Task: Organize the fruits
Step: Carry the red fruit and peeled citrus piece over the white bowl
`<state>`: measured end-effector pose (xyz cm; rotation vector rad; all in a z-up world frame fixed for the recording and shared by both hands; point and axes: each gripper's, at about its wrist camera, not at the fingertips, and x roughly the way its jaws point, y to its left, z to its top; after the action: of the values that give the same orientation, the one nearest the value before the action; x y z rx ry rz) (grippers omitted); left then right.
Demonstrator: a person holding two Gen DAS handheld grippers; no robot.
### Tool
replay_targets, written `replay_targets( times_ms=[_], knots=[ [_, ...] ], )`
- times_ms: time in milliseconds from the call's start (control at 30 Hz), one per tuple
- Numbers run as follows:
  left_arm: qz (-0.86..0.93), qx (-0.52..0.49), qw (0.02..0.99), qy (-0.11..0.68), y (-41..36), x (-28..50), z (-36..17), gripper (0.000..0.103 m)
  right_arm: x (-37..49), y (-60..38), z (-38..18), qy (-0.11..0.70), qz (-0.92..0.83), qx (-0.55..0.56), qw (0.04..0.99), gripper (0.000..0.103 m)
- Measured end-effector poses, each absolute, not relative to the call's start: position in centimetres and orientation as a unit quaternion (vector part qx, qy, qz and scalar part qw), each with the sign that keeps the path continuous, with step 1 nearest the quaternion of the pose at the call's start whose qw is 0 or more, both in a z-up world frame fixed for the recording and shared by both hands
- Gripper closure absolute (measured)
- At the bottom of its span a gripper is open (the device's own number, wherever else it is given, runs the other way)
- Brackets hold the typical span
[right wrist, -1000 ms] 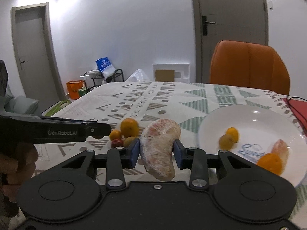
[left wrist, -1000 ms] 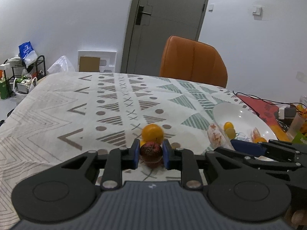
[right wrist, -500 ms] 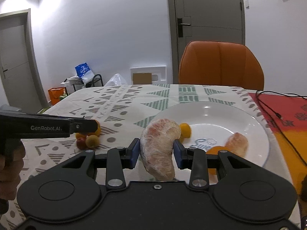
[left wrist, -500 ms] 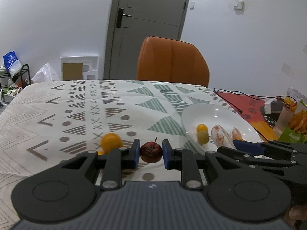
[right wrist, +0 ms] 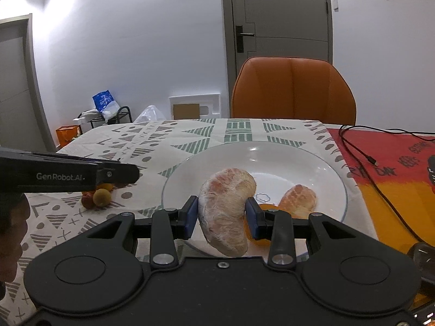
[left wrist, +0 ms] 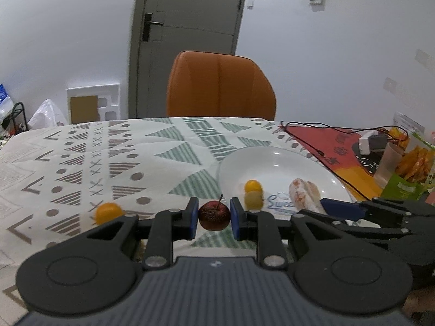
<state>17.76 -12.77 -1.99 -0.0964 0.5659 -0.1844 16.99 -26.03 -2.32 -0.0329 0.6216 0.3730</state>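
White plate (right wrist: 335,179): collection point, already holding fruit.
Right gripper (right wrist: 220,218): pinching pomelo segment (right wrist: 224,212) above plate, apparently for release.
Left gripper (left wrist: 212,218): pinching small red fruit (left wrist: 214,214), short of rim.

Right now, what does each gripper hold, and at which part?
The left gripper pinches a small dark red fruit by its sides. The right gripper clamps a peeled pomelo segment across its middle.

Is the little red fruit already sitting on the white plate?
No, the little red fruit is pinched between the left gripper fingers, held over the tablecloth beside the white plate.
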Motion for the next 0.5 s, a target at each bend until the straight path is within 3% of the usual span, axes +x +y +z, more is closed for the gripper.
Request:
replay_targets(
  times_ms=[500],
  knots=[
    [-0.109, -0.031, 0.952, 0.285, -15.9, 18.9, -2.2, 0.08, 17.7, -28.9, -2.3, 0.299, 0.16, -0.003, 0.941, 0.067]
  ],
)
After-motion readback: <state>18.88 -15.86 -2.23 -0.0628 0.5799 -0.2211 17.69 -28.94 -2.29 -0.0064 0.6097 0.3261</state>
